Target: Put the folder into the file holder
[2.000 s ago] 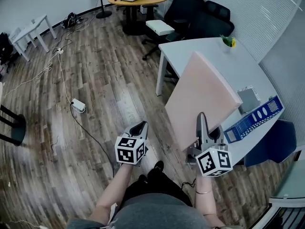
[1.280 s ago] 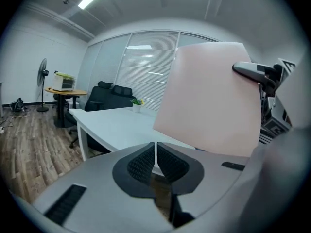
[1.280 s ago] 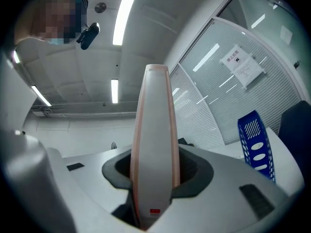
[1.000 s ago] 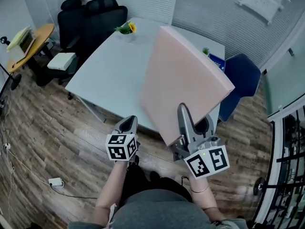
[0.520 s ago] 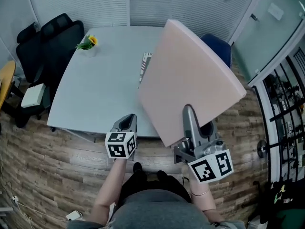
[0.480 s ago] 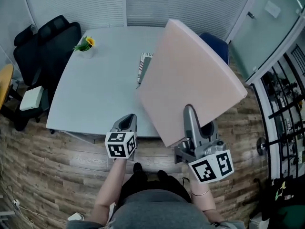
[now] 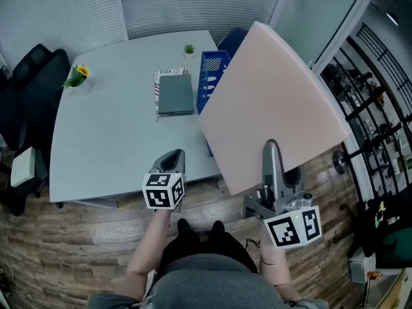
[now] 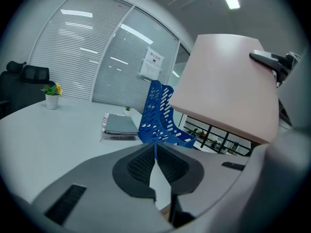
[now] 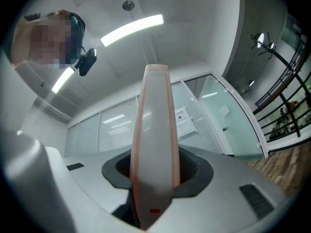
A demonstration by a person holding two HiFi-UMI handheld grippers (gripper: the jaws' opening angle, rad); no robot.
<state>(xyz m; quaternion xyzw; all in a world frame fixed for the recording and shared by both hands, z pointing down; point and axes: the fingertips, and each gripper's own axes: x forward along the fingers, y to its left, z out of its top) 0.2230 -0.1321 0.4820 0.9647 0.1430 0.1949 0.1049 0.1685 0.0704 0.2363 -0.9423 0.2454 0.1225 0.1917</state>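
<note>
Carrying | right gripper [image 7: 273, 163] is clamping the pink folder [image 7: 270, 102], raised just right of the blue file holder [image 7: 212, 76] | left gripper [image 7: 170, 163] is idling closed, empty | next: likely turning it edge-on above a slot.

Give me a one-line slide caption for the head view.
Right gripper holds a pink folder near the blue file holder on the table.

Pale table [image 7: 109, 140], wood floor [image 7: 64, 256], window blinds [image 7: 180, 5], black chair [image 7: 29, 82]
</note>
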